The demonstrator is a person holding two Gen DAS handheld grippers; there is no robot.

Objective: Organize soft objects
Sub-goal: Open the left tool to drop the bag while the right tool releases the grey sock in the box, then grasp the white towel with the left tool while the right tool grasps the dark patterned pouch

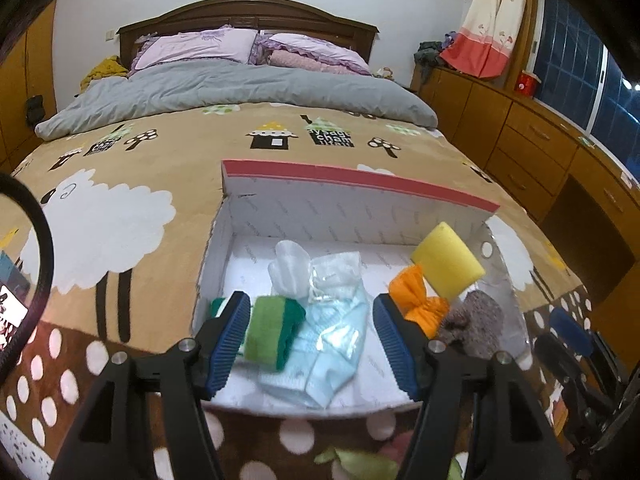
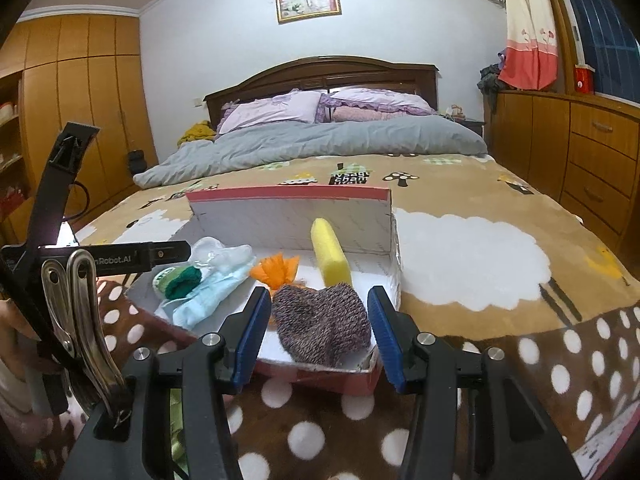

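An open white box with a pink rim [image 1: 360,184] [image 2: 288,194] lies on the bed. In it are a green sock roll [image 1: 272,332] [image 2: 182,282], pale blue socks in clear wrap [image 1: 336,320] [image 2: 216,280], an orange cloth bow [image 1: 416,300] [image 2: 278,270], a yellow sponge [image 1: 448,264] [image 2: 330,256] and a grey-purple knit piece [image 1: 476,320] [image 2: 324,324]. My left gripper [image 1: 312,344] is open and empty, its fingers over the near edge of the box astride the blue socks. My right gripper [image 2: 320,332] is open and empty, astride the knit piece.
The bed has a tan sheep-print blanket [image 2: 472,264], a grey duvet [image 1: 224,88] and pillows at the headboard. Wooden drawers [image 1: 532,148] run along the right wall, wardrobes [image 2: 80,128] stand on the left. The left gripper's body [image 2: 60,264] shows in the right wrist view.
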